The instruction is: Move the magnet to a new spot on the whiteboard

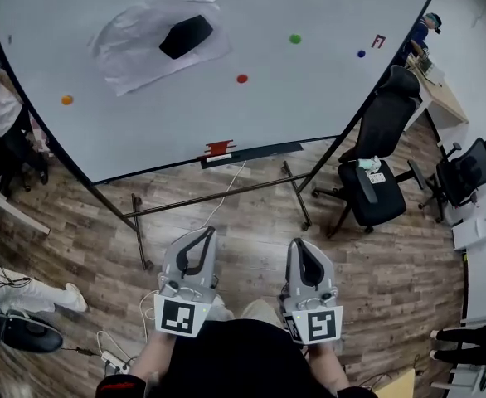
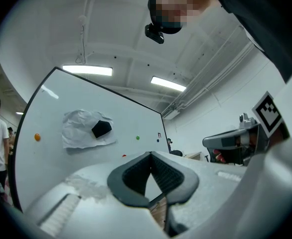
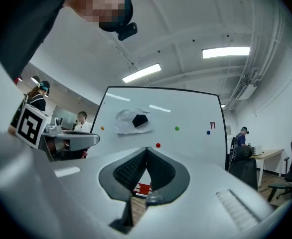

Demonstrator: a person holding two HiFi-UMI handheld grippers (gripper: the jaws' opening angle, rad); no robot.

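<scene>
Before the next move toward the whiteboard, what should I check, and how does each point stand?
1. Left gripper empty: ok, jaws together with nothing between them.
2. Right gripper empty: ok, jaws together with nothing between them.
3. Jaws open for a grasp: not ok, both shut.
4. Magnets in view on the whiteboard: ok, the red magnet, green magnet, orange magnet and blue magnet all show.
5. Which magnet is meant: cannot tell.
6. Grippers at the board: not ok, both are held low near the person's body, apart from it.
</scene>
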